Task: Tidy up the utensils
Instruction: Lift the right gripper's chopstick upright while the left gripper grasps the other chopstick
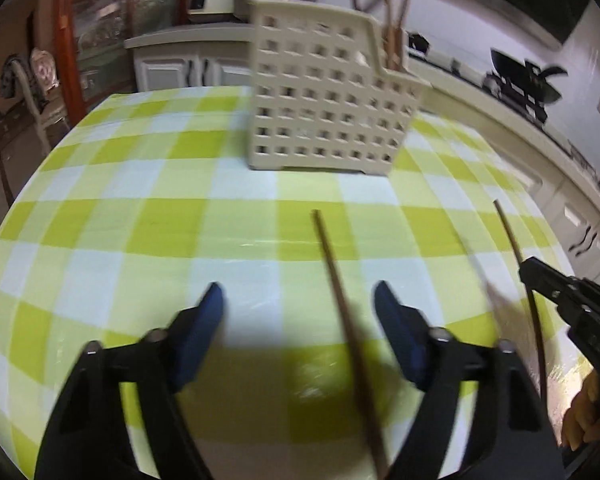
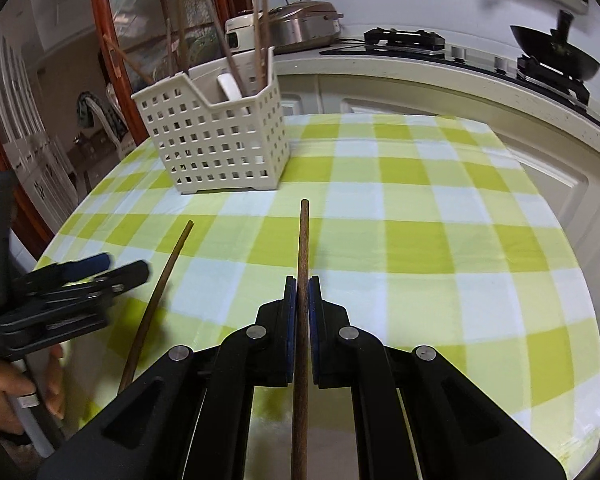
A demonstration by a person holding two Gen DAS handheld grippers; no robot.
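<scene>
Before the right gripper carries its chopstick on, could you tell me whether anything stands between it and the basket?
Nothing visible does. The right gripper is shut on a chopstick, and only bare tablecloth lies between its tip and the basket. The second chopstick lies off to the left.

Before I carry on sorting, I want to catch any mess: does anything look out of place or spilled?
Nothing is spilled or damaged. Two chopsticks are outside the basket: one chopstick is clamped in the right gripper, the other chopstick runs between the open fingers of the left gripper, ungripped. The basket stands upright on the checked tablecloth.
</scene>
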